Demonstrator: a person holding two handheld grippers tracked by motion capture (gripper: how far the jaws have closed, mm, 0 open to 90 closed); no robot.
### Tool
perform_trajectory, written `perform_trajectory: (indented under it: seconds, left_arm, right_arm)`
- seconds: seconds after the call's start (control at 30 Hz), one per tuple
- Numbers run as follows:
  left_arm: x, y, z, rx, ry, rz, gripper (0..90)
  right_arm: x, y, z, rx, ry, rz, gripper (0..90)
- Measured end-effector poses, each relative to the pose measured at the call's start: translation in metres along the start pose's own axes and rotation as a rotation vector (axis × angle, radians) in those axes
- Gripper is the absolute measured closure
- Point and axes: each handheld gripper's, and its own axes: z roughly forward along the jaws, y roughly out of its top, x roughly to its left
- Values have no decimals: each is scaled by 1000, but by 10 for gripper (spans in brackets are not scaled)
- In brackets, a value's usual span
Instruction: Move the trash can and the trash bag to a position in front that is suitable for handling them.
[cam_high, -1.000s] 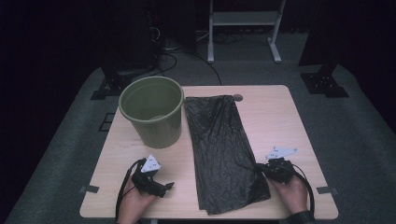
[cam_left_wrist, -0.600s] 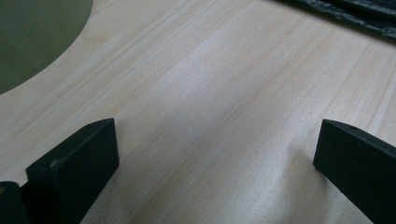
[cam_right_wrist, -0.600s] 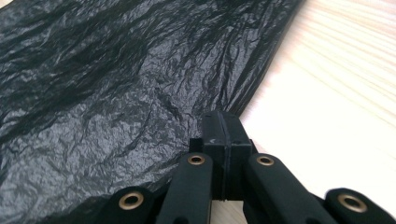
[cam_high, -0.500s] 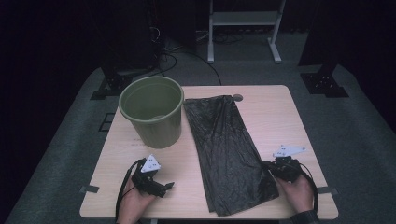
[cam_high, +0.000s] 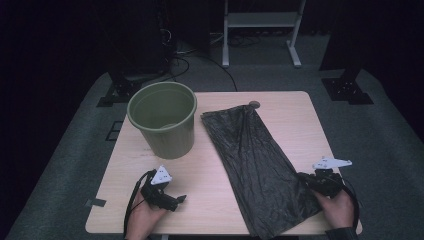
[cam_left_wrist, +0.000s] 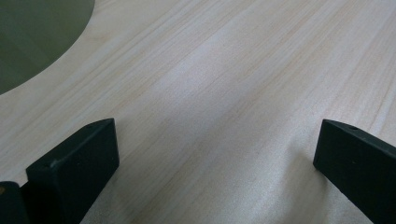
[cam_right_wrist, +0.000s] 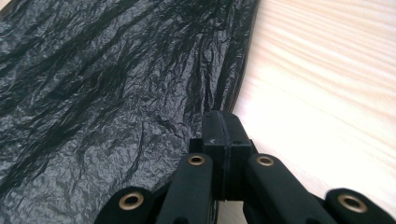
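A: What is the right gripper doing?

B: Its jaws are pressing flat together at the near right edge of the bag. Whether any film is lying pinched between them, I cannot tell.

A: And the left gripper?

B: It is resting with jaws spread wide over bare table, gripping nothing, well apart from the bag.

A: Where is the bag lying?

B: Flat on the table, running at a slant from the far middle to the near edge beside the right hand.

A: Any containers?

B: A green bin is standing upright just left of the bag; its inside is looking empty.

A: How is the bag looking?

B: Black, crinkled, creased lengthwise.
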Motion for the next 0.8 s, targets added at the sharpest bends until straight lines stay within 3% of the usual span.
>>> perform_trajectory:
  seconds: [0.4,0.5,0.67,0.73,0.8]
  left_arm:
    - [0,0,0,0,2,-1,0]
    - [0,0,0,0,3,-1,0]
    - [0,0,0,0,3,-2,0]
    - [0,0,0,0,3,-1,0]
    - [0,0,0,0,3,-1,0]
  right_arm:
    - [-13,-24,-24,14,-70,40,900]
    - [-15,-27,-28,3,-78,52,790]
    - [-12,-12,-29,-29,-72,53,648]
    - [-11,-8,-27,-30,-74,46,635]
    - [-9,7,-16,-31,-60,29,622]
